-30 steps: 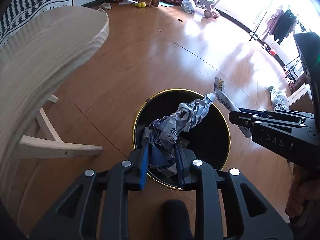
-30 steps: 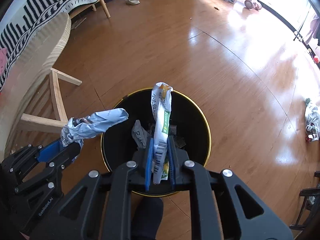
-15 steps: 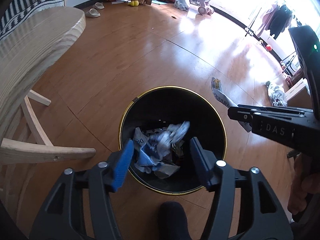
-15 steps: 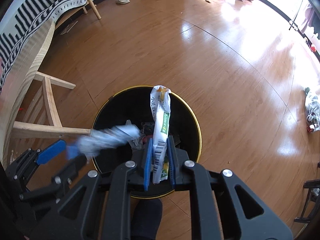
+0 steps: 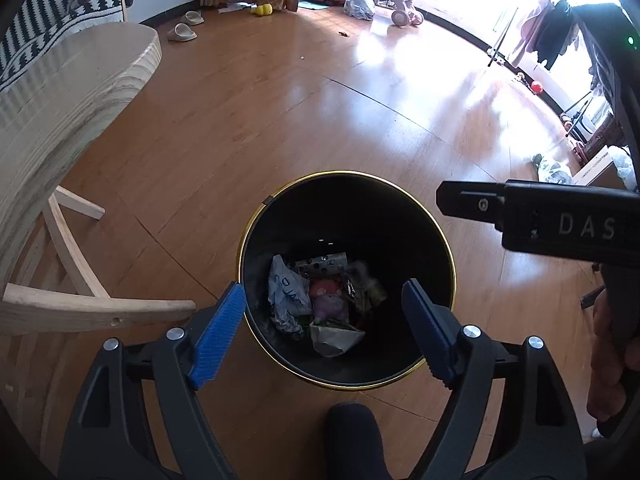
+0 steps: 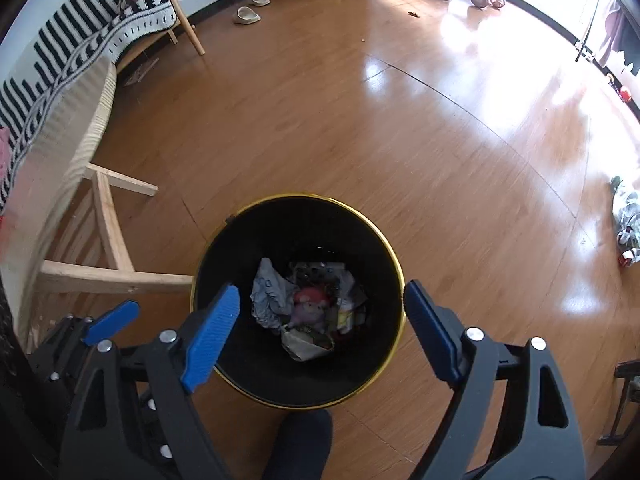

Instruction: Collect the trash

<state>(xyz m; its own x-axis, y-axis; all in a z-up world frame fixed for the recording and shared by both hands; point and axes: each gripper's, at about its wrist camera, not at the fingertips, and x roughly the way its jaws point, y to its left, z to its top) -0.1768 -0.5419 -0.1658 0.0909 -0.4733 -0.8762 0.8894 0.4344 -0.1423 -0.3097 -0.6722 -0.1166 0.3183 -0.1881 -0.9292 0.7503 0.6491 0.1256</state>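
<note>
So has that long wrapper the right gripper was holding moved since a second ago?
Yes. The right gripper has just opened its jaws and holds nothing now; the wrapper has dropped below the gold rim of the bin.

We looked down into a bin (image 5: 436, 236) standing on the floor (image 5: 280, 120), with crumpled trash (image 5: 320, 304) lying at its bottom. A wooden bench (image 6: 100, 216) stood to the bin's left. Our left claw (image 5: 324, 332) and right claw (image 6: 320, 332) hung side by side above the bin's near rim. Slippers (image 6: 248, 14) lay far behind.
</note>
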